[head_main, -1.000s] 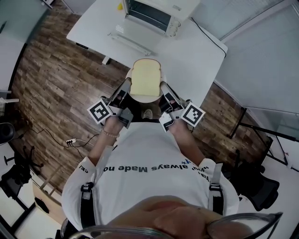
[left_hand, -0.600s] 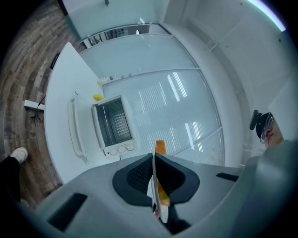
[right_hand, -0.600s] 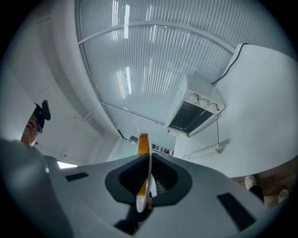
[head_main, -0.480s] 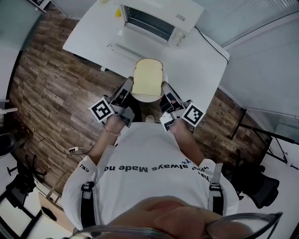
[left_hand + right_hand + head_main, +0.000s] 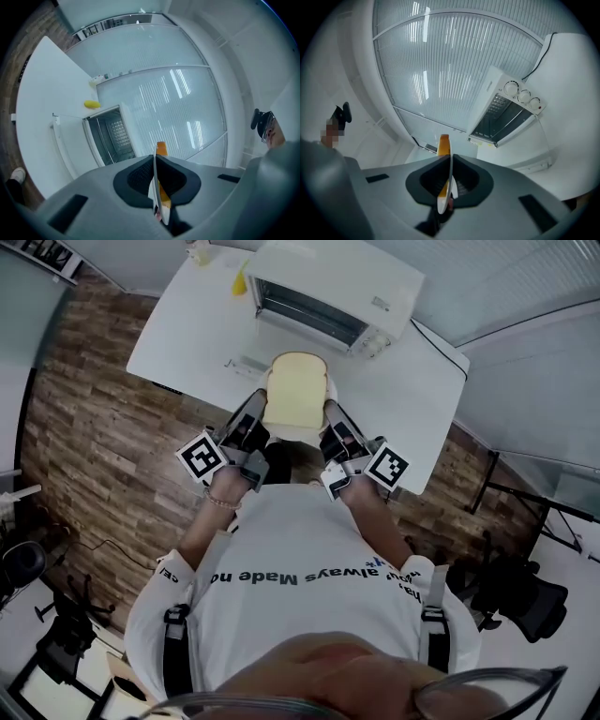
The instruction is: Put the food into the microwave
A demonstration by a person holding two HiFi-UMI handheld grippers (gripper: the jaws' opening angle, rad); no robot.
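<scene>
Head view: a slice of pale toast bread with a light crust (image 5: 296, 399) lies flat on a round white plate (image 5: 298, 435), carried in the air over the near edge of the white rectangular table (image 5: 183, 334), centre of frame. The left gripper (image 5: 255, 418) pinches the plate's left rim and the right gripper (image 5: 330, 423) pinches the right rim, on opposite sides and equally near.

Left gripper view: jaws closed to a thin slit on the plate's edge (image 5: 155, 187). Right gripper view: same, jaws nipped tight on the rim (image 5: 448, 185). An orange strip shows past each rim, probably the crust.

Key relation: the white box-shaped microwave with a dark open cavity (image 5: 328, 287) sits directly up-frame of the plate, its mouth facing the person. The bread's long axis points toward that mouth, rounded end leading. The drop-down door lies open on the table, just past the plate. I judge a straight, level push forward is what's needed.

A small yellow object (image 5: 241, 279) sits upper left of the microwave.

Writing: shirt print reads partly "always Made no". The label by the microwave knobs (image 5: 524, 96) is too small to read.
</scene>
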